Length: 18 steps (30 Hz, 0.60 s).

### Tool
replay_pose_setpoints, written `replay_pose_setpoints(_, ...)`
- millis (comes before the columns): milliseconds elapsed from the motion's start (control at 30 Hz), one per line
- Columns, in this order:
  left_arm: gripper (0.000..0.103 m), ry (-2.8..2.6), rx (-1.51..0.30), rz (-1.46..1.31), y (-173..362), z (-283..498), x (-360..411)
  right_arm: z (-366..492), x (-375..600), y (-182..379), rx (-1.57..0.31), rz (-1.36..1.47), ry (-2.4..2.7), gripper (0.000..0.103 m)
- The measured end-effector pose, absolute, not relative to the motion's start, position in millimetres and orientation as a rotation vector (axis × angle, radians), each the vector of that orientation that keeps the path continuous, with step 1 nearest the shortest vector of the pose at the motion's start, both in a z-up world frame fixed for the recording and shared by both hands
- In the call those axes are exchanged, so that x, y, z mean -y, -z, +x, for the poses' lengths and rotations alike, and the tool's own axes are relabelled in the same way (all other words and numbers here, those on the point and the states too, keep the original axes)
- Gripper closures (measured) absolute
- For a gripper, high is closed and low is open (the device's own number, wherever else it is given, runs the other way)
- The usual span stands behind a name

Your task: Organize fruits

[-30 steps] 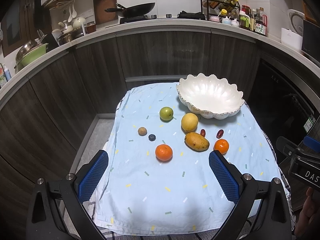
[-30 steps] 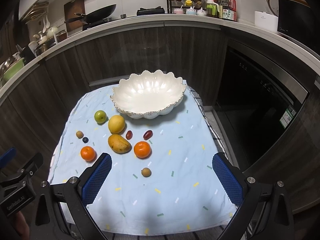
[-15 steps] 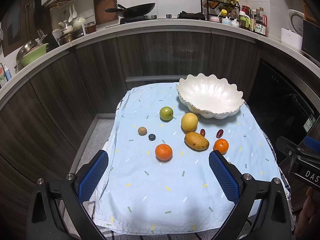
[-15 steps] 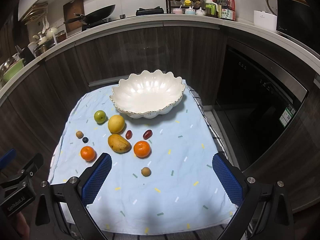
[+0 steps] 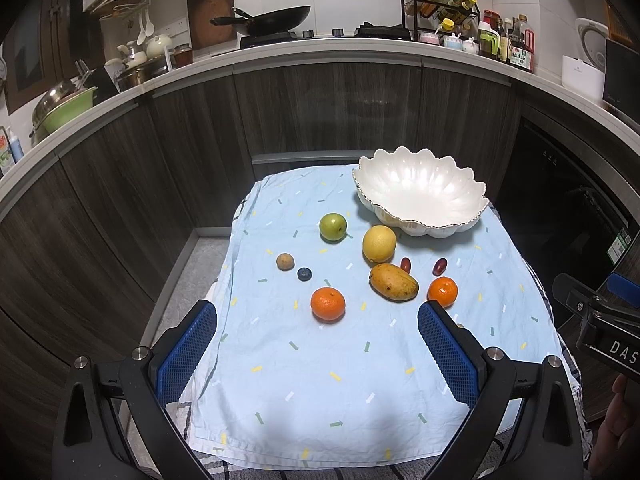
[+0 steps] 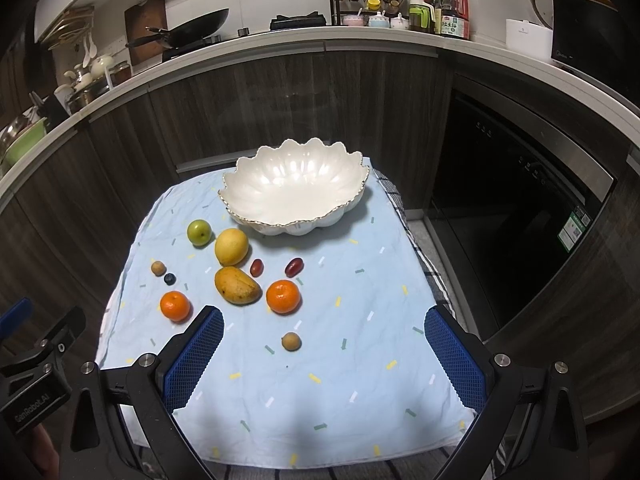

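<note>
A white scalloped bowl (image 5: 420, 196) (image 6: 296, 192) stands empty at the back of a light blue cloth (image 5: 320, 380) (image 6: 360, 380). In front of it lie a green apple (image 5: 333, 227), a lemon (image 5: 379, 243), a mango (image 5: 393, 281), two oranges (image 5: 327, 303) (image 5: 443, 291), two red dates (image 6: 256, 267) (image 6: 294, 267), a blueberry (image 5: 304, 274) and two small brown fruits (image 5: 285, 261) (image 6: 291, 341). My left gripper (image 5: 318, 348) is open and empty above the cloth's front. My right gripper (image 6: 324, 356) is open and empty too.
Dark wood cabinets (image 5: 320, 112) curve behind the table under a white counter with a wok (image 5: 272, 20), a spice rack (image 5: 440, 4) and bottles. A black oven front (image 6: 520, 208) is at the right. The floor (image 5: 188, 280) drops off left of the cloth.
</note>
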State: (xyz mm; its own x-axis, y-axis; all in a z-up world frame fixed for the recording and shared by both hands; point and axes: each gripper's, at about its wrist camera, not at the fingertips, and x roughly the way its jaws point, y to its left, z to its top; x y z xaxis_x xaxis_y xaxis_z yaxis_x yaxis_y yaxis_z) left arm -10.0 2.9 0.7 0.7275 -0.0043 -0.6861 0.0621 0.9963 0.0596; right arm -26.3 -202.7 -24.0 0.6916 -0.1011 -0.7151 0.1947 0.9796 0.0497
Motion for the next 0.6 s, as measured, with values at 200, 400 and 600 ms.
replay_pose_setpoints(200, 0.001, 0.038, -0.756, 0.081, -0.6, -10.1, -3.0, -25.9, 203.0, 23.9, -0.791, 0.126, 0.165, 0.001)
replay_pose_setpoints(400, 0.001, 0.035, -0.755, 0.084, -1.0, -12.4, -4.9, -25.8, 203.1, 24.0, -0.791, 0.126, 0.167, 0.001)
replay_pose_setpoints(600, 0.001, 0.032, -0.756, 0.088, -0.4, -11.8, -6.8, -24.2, 203.2, 25.1, -0.795, 0.125, 0.168, 0.001)
